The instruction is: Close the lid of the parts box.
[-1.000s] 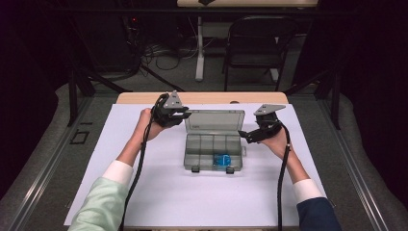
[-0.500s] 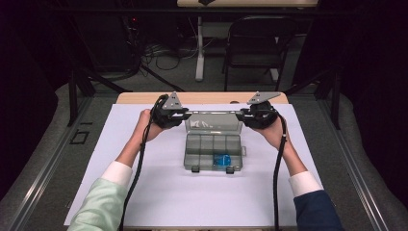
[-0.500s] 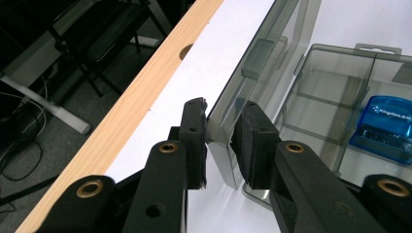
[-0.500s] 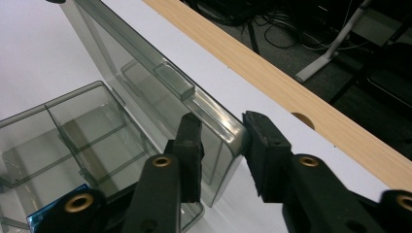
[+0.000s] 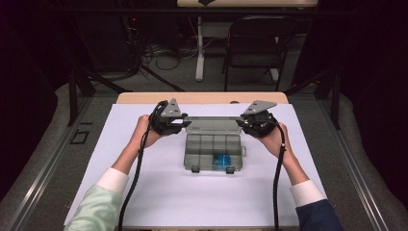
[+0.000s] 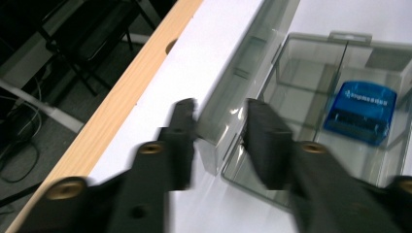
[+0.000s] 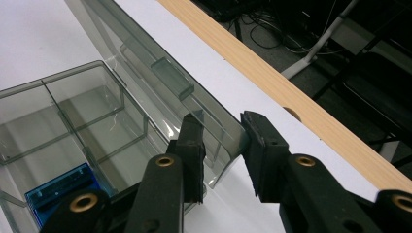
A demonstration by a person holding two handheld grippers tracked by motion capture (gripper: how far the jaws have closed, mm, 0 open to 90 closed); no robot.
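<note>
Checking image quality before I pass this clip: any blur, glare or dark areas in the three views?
Left gripper view: the gripper's jaws are motion-smeared, while the blue item in the clear box stays fairly sharp. Right gripper view: crisp throughout, with faint sheen on the raised lid. High view: white sheet evenly lit and slightly soft; the surroundings behind fall nearly black.

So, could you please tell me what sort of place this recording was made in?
Probably a lab or workshop set up for recording, not a home. A white sheet covers a wooden table, loose cables lie on the floor behind it beside a folding chair, and dark frame rails surround the table.
</note>
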